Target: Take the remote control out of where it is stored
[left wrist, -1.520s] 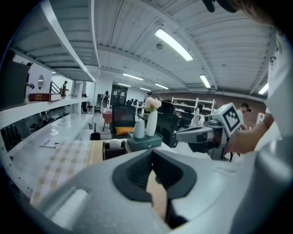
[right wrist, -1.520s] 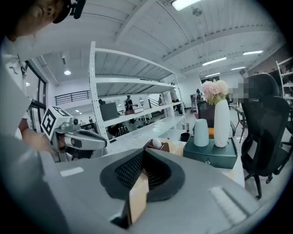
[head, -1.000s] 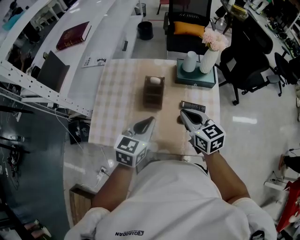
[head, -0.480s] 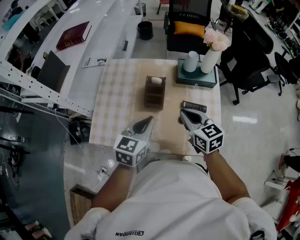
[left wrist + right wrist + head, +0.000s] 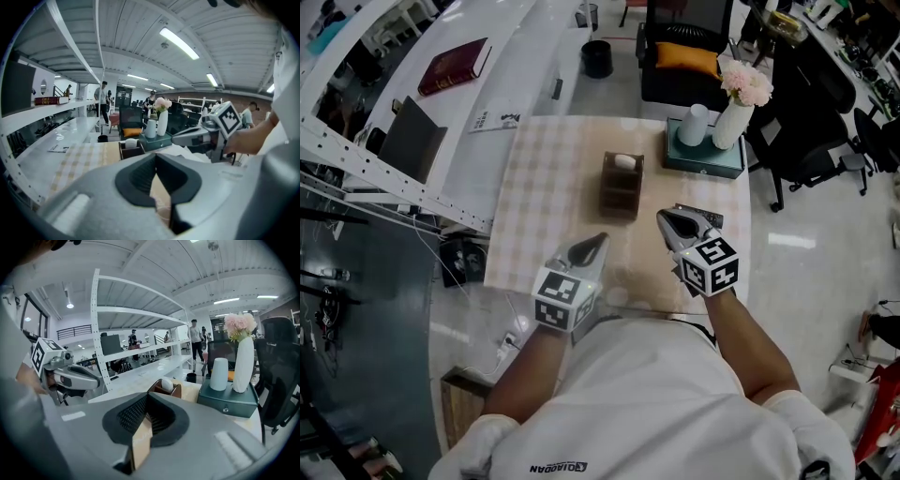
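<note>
A black remote control (image 5: 705, 217) lies flat on the table's right side, its near part hidden under my right gripper (image 5: 660, 217). That gripper is shut and empty, its tip just left of the remote. A brown wooden organizer box (image 5: 622, 186) stands mid-table with a white object (image 5: 624, 162) in its top compartment; it also shows ahead of the right gripper (image 5: 146, 396) as the box (image 5: 174, 389). My left gripper (image 5: 601, 238) is shut and empty at the table's near edge, behind the box (image 5: 131, 150). Its jaws (image 5: 156, 155) meet at the tip.
A green box (image 5: 705, 155) at the back right carries a white cup (image 5: 696, 125) and a white vase of pink flowers (image 5: 731, 120). The checkered tablecloth (image 5: 546, 197) covers the table's left half. White shelving (image 5: 412, 112) stands left, office chairs (image 5: 811, 141) right.
Both grippers have moved forward over the table, the right one farther, so that it now covers part of the remote. Both stay shut.
</note>
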### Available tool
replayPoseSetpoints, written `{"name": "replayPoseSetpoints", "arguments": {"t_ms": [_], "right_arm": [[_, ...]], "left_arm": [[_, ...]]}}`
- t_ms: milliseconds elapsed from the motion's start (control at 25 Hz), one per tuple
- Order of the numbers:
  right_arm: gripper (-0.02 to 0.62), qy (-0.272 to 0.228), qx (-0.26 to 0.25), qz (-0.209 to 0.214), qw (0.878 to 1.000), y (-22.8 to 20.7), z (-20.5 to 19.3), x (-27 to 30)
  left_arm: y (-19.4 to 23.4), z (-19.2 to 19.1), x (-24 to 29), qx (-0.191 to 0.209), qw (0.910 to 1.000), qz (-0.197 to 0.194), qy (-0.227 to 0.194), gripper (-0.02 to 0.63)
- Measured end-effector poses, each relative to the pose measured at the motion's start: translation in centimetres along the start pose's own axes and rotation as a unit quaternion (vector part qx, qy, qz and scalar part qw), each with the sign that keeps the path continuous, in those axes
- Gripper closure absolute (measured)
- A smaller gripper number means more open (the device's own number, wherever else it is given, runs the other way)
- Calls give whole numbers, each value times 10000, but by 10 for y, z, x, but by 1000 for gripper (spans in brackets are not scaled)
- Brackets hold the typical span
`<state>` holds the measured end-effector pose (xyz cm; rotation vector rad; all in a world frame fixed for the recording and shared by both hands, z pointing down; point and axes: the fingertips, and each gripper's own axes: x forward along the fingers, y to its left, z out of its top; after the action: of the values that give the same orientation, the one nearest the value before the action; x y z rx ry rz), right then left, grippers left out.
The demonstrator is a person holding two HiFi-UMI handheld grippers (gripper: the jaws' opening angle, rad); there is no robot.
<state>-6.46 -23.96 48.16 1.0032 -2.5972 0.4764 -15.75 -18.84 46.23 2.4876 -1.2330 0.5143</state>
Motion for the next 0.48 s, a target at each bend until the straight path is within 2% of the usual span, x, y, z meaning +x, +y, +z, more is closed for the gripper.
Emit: {"name": "replayPoseSetpoints", "arguments": {"t_ms": [320, 480], "right_arm": [[589, 129, -253, -79, 9996, -4, 3, 47], [589, 283, -673, -295, 9969, -19, 5, 80]], "left_arm": [[32, -7, -8, -37, 9999, 105, 48, 603], [50, -13, -13, -131, 9997, 178, 80, 603]]}}
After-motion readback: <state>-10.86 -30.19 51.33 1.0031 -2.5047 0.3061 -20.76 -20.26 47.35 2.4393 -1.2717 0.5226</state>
